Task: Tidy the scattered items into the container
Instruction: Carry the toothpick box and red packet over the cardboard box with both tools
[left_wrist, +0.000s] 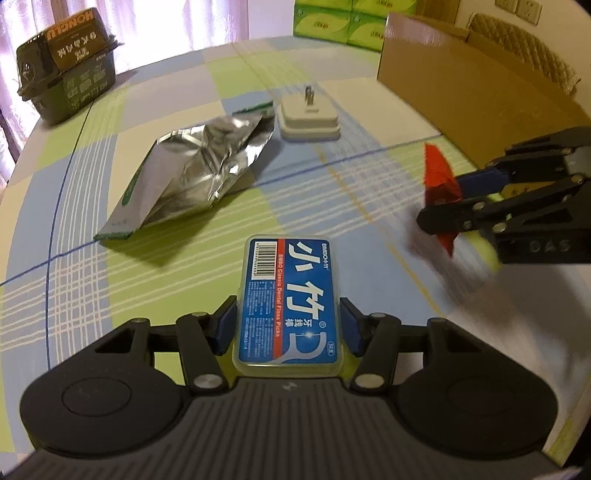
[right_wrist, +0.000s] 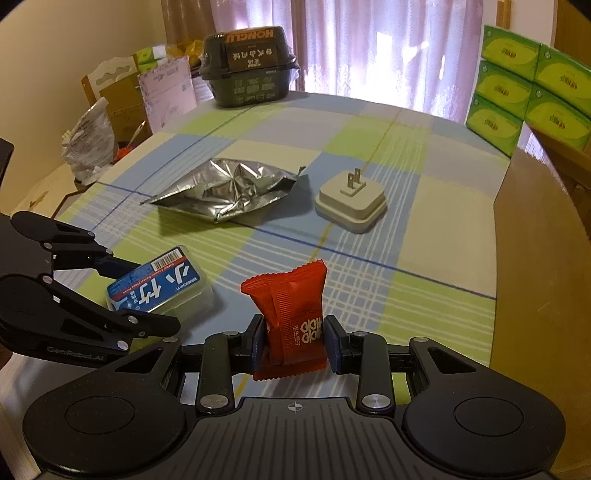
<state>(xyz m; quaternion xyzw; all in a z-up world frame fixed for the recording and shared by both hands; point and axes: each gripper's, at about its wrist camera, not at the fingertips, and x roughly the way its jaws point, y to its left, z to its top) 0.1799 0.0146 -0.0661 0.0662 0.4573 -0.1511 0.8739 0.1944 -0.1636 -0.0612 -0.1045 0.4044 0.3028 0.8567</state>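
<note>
My left gripper (left_wrist: 288, 326) is shut on a blue floss pick box (left_wrist: 286, 299), its blue pads pressed to both sides of the box; the same box (right_wrist: 155, 286) shows at the lower left of the right wrist view. My right gripper (right_wrist: 293, 341) is shut on a red snack packet (right_wrist: 291, 314), held upright. That packet (left_wrist: 439, 184) and the right gripper (left_wrist: 448, 197) show at the right of the left wrist view. A crumpled silver foil bag (left_wrist: 192, 173) and a white plug adapter (left_wrist: 308, 120) lie on the checked tablecloth. The cardboard box (left_wrist: 461, 88) stands at the right.
A dark food tub (left_wrist: 64, 64) sits at the table's far left corner. Green tissue boxes (right_wrist: 524, 92) are stacked behind the cardboard box (right_wrist: 535, 258). Bags and cartons (right_wrist: 110, 118) crowd the floor past the table's left edge.
</note>
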